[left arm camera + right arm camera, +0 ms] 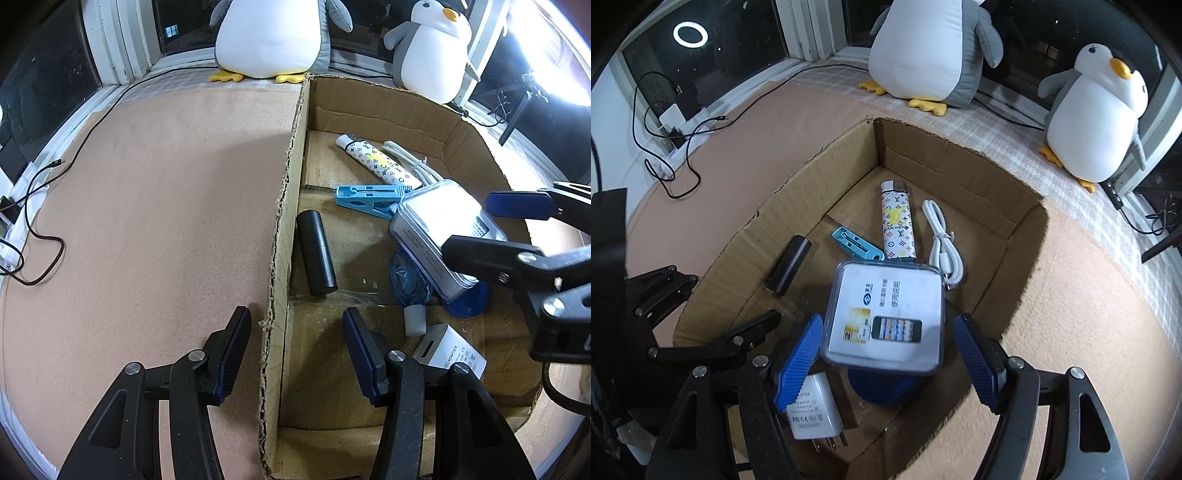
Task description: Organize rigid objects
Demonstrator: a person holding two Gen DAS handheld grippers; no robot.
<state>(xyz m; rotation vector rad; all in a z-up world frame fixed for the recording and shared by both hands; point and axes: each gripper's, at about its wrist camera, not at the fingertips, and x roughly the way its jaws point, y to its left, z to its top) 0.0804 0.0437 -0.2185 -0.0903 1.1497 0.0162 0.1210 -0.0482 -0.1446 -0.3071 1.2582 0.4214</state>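
Note:
An open cardboard box (284, 229) (746, 258) holds a black cylinder (316, 252) (788, 264), a blue clip (364, 197) (855, 242), a patterned lighter (376, 160) (897, 219), a white cable (413, 162) (942, 240), a white power adapter (450, 354) (816, 406) and a clear-cased white box (439, 229) (886, 317) resting tilted on a blue object (467, 302) (886, 387). My left gripper (297, 350) is open, straddling the box's left wall. My right gripper (886, 365) (491, 225) is open, its fingers either side of the clear-cased box, not pressing it.
The box sits on a tan mat (147, 206). Two plush penguins (269, 37) (1097, 122) stand along the window sill behind. A black cable (40, 236) (676, 147) and a charger lie at the mat's left edge.

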